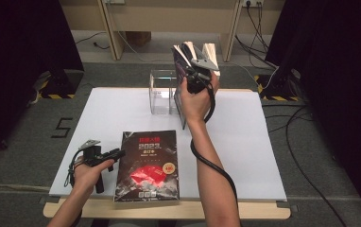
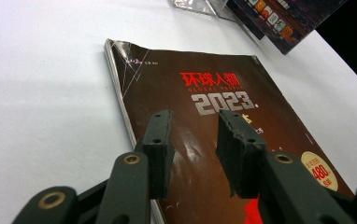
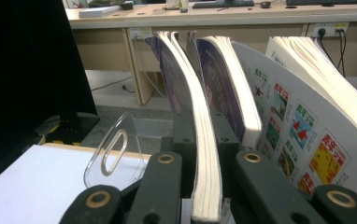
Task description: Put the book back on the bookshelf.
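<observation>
A magazine [image 3: 203, 154] is clamped edge-on between the jaws of the right gripper [image 3: 203, 140], which is held raised at the far side of the table [image 1: 244, 156]. The gripped magazine stands upright, its pages bowed, with two more magazines [image 3: 279, 116] leaning just beside it. A clear plastic stand [image 1: 162, 92] is seen next to them, on the far part of the white tabletop. The left gripper [image 2: 195, 140] is held low at the near left, its jaws parted with nothing between them, pointed over a dark magazine [image 2: 223, 121] that lies flat, cover up, near the front edge, well apart from the standing ones.
</observation>
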### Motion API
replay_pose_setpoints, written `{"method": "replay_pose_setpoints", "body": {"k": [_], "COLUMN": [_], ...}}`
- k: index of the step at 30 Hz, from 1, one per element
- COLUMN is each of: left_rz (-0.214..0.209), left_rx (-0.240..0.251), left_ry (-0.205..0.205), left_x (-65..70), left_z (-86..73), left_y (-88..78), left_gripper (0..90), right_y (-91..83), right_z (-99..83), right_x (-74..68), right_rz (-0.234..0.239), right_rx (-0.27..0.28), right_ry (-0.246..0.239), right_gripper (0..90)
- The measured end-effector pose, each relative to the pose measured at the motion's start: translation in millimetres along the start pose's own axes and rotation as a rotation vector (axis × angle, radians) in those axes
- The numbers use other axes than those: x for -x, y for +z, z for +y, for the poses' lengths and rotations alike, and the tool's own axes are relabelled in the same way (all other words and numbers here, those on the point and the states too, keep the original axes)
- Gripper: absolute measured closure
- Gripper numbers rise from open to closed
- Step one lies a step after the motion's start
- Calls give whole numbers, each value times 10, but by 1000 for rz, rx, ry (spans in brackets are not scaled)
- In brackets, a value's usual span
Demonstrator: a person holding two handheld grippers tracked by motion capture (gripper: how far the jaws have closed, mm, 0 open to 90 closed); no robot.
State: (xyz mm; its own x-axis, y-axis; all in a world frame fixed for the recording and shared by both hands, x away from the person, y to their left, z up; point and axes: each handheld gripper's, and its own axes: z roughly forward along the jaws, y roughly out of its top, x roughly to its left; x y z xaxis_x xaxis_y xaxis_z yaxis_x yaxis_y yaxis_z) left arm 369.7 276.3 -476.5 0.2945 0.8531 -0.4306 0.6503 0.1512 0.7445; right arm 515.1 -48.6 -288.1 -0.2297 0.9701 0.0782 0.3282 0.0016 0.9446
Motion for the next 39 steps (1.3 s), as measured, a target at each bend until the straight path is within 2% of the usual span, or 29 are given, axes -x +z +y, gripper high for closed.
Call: {"method": "replay_pose_setpoints", "body": {"k": [17,25,33,35,39], "left_rz": [1,0,-1,-1,-3], "left_rx": [2,-1,-6,-6,-6], "left_ry": [-3,-3,1,2,0], "left_x": [-16,-10,-12,-12,-1], "left_z": [-2,-9,-17,-16,-19], "left_y": [-5,-3,4,4,6], "left_gripper": [647,648,648,649,648], "right_y": [241,343,401,396,374], "right_z": [100,106,32,6,-6], "right_x": [-35,-45,-46,-50,-42], "right_rz": [-18,-41,-61,-73,-82], "right_rx": [18,8,-8,-2,-12], "right_ry": [23,1,1,-18,-11], "right_gripper": [844,844,843,843,840]}}
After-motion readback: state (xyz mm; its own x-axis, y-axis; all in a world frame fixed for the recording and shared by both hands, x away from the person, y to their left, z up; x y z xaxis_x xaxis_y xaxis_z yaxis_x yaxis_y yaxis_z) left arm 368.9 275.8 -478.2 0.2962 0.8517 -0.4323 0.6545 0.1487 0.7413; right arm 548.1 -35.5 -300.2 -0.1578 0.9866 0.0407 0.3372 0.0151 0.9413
